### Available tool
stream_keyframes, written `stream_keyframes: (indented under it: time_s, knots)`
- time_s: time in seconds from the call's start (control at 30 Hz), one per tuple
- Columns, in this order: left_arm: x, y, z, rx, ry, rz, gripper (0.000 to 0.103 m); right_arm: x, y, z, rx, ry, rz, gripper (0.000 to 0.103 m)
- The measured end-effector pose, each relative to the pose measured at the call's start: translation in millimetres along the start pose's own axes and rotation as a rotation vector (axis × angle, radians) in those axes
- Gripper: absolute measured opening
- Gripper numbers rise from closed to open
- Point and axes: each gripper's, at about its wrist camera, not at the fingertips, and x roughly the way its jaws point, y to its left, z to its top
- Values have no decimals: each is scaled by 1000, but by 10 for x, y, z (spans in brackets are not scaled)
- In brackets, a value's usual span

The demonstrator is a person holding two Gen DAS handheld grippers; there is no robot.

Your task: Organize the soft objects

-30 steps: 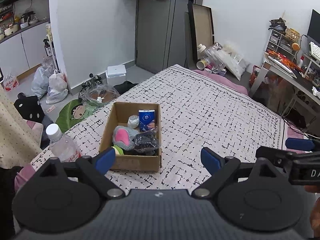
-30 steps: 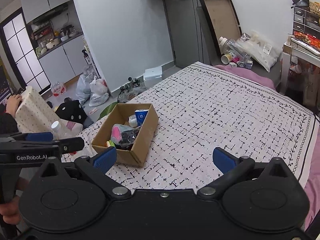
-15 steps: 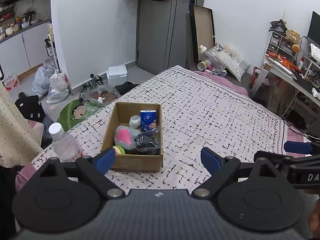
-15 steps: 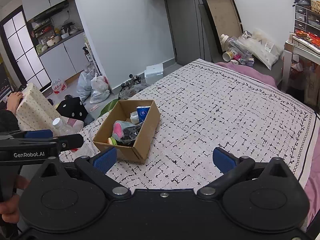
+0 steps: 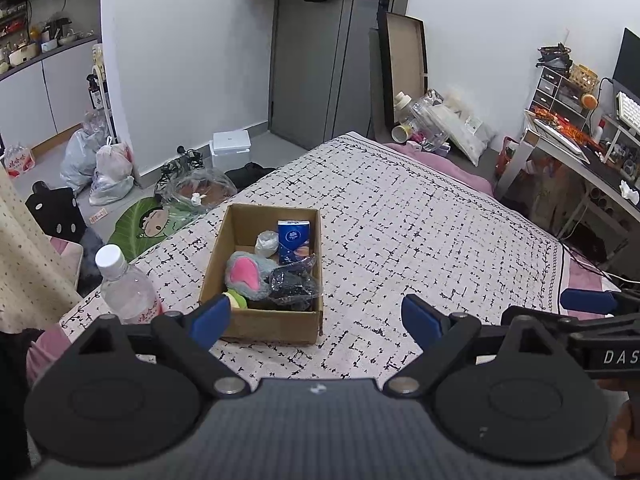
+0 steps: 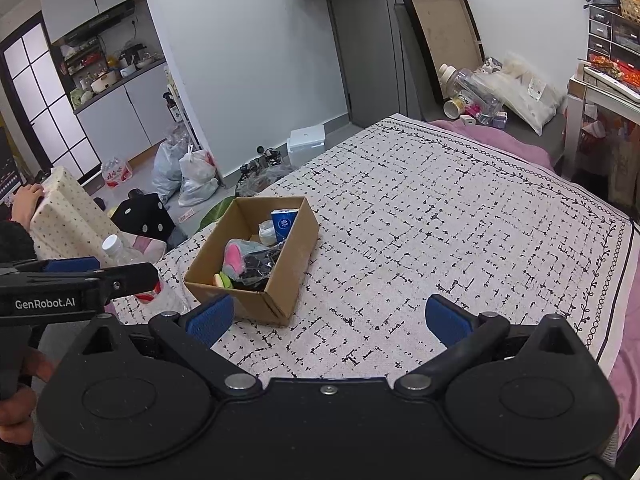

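Note:
An open cardboard box (image 5: 272, 322) (image 6: 292, 264) sits on the patterned bed cover (image 5: 420, 232). Inside it lie a grey and pink plush (image 5: 248, 276) (image 6: 236, 258), a blue tissue pack (image 5: 294, 242), a dark item in a clear bag (image 5: 296, 284) and a yellow-green piece (image 5: 236, 300). My left gripper (image 5: 316, 320) hovers near the box's front wall, open and empty. My right gripper (image 6: 328, 320) is open and empty too, over the bed to the right of the box.
A water bottle (image 5: 124, 288) stands left of the box at the bed's edge. A dotted cushion (image 6: 68, 216) with a hand (image 6: 26, 196) on it is at far left. Bags (image 5: 108, 172) lie on the floor; a desk (image 5: 580, 148) stands at right.

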Motion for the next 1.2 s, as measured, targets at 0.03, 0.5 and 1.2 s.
stream_keyframes:
  time_s: [0.03,0.5,1.2]
  knots:
    - [2,-1,-5,0,0,2,91,-1,0,-2,0,0,1,103]
    - [19,-22,-18,8,2,-1,91,5,-16,-3,3,-3,-3,103]
    - [56,-14,-33,2,8,-5,91,19,37,31,2,7,6,103]
